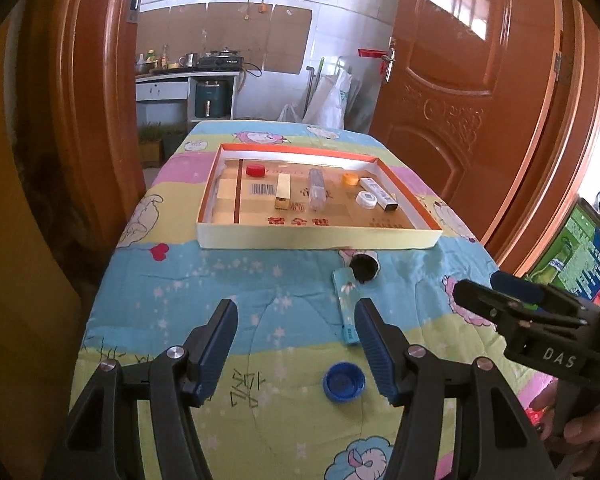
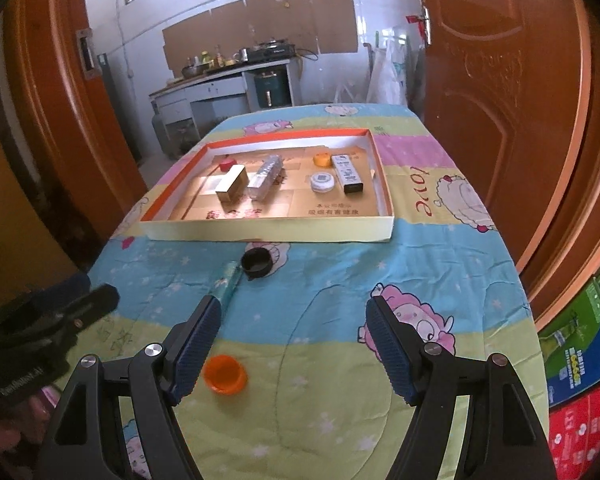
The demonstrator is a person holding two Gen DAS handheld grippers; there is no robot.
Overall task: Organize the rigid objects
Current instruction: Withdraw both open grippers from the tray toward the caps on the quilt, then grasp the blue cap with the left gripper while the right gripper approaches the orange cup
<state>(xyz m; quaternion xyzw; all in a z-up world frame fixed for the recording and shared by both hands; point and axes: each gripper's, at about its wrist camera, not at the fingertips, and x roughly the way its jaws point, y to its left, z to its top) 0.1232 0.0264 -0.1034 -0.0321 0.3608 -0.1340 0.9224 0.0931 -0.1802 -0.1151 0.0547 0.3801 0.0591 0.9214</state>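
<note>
A shallow cardboard tray sits on the table's far half. It holds a red cap, a gold box, a clear bottle, an orange cap, a white cap and a white-black box. In front of it lie a black cap, a teal patterned box, a blue cap and an orange cap. My left gripper is open above the cloth, the blue cap by its right finger. My right gripper is open, the orange cap by its left finger.
The table wears a colourful cartoon-sheep cloth. Wooden doors flank it left and right. Coloured cartons stand at the right of the table. A kitchen counter lies beyond.
</note>
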